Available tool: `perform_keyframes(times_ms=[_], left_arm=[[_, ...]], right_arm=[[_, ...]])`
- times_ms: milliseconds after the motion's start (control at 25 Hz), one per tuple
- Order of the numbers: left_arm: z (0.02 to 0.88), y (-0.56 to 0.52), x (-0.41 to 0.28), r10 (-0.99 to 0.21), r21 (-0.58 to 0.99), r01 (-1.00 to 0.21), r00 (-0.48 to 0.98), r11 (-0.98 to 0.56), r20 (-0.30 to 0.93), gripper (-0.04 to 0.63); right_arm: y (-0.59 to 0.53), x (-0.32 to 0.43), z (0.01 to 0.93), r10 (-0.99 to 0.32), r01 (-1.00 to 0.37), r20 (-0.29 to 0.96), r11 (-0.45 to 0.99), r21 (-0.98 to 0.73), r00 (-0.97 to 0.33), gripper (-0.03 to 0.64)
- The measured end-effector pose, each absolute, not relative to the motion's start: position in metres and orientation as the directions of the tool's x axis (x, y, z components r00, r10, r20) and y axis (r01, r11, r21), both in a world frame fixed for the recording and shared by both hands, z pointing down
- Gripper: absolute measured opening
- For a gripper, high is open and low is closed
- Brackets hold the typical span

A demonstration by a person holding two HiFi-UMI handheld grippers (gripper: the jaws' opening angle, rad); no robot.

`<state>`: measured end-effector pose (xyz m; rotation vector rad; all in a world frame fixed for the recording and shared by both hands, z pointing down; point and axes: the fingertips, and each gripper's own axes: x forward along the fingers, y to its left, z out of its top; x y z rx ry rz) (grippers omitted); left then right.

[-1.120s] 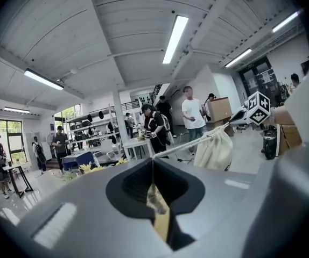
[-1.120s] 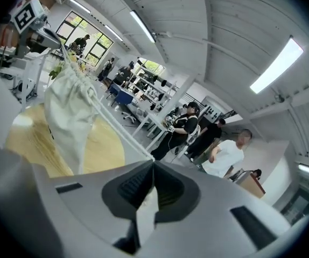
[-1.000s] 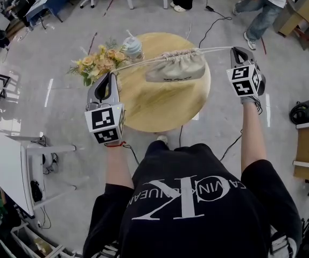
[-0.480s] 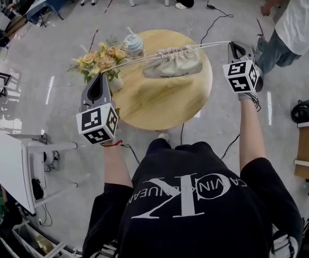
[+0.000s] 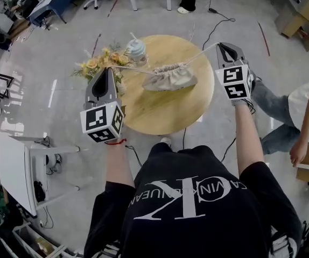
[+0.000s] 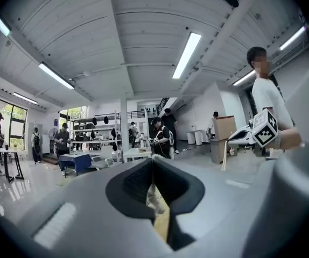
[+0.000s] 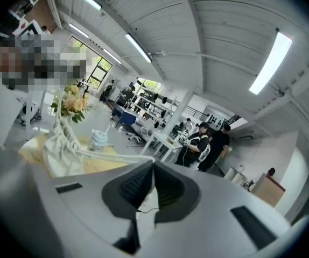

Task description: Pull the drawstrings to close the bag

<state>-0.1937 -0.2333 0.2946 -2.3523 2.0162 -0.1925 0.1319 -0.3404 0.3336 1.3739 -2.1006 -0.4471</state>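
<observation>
Round wooden worktop point(image 5: 165, 114) is sitting in front of the person, centred between both arms. Beige bag point(image 5: 169, 79) is sitting over the far half of the worktop with its mouth gathered into tight pleats. I cannot tell whether its base is resting on the wood or hanging just clear.

Left tongs point(image 5: 106, 70) are hovering at the worktop's left edge and are fully closed, pinching the left drawstring point(image 5: 132, 69). Right tongs point(image 5: 219, 45) are hovering at the far right edge, also fully closed and pinching the right drawstring point(image 5: 200, 54).

Flower bunch point(image 5: 98, 64) is sitting at the far left of the worktop, just beyond the left tongs. Lidded cup with straw point(image 5: 137, 48) is standing just right of the flowers, behind the bag.

Both cords are running taut from the bag's mouth, one out to each pair of tongs. The right one is angling up and away, and the left one is running nearly level past the flowers.
</observation>
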Motion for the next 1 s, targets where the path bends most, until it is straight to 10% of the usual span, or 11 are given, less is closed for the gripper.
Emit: perform_keyframes(times_ms=[1000], left_arm=[[0.207, -0.263, -0.165, -0.966, -0.117, -0.975, 0.205, -0.188, -0.157, 0.015]], right_arm=[[-0.32, 0.065, 0.225, -0.883, -0.792, -0.027, 0.407, 0.455, -0.469, 0.018]])
